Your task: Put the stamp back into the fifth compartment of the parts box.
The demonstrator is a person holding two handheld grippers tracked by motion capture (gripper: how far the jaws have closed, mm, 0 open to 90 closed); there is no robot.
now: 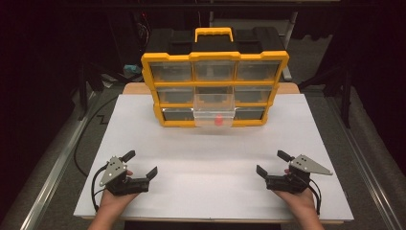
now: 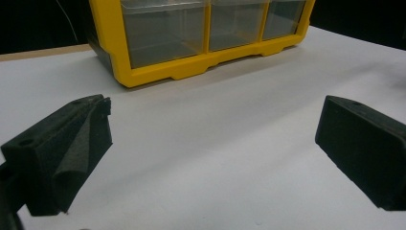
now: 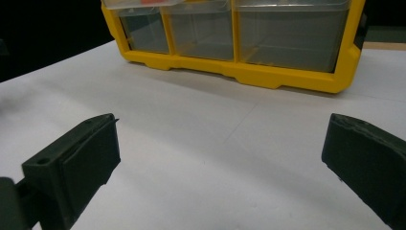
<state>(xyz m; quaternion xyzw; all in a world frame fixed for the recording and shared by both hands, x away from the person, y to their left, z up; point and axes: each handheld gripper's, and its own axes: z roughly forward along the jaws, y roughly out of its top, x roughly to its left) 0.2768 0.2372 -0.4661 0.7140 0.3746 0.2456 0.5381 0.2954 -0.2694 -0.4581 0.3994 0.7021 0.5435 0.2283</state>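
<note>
1. Now the left gripper (image 1: 142, 163) is resting low on the white tabletop (image 1: 210, 167), its fingers (image 2: 62, 153) spread wide, pinching nothing.
2. Opposite, the right gripper (image 1: 273, 162) is sitting near the front edge, fingers (image 3: 76, 167) likewise spread and empty.
3. Well apart from both, the yellow organizer (image 1: 215, 88) is standing at the tabletop's far side.
4. Its bottom middle drawer (image 1: 214, 115) is sticking out, holding a small red piece (image 1: 218, 120).
</note>
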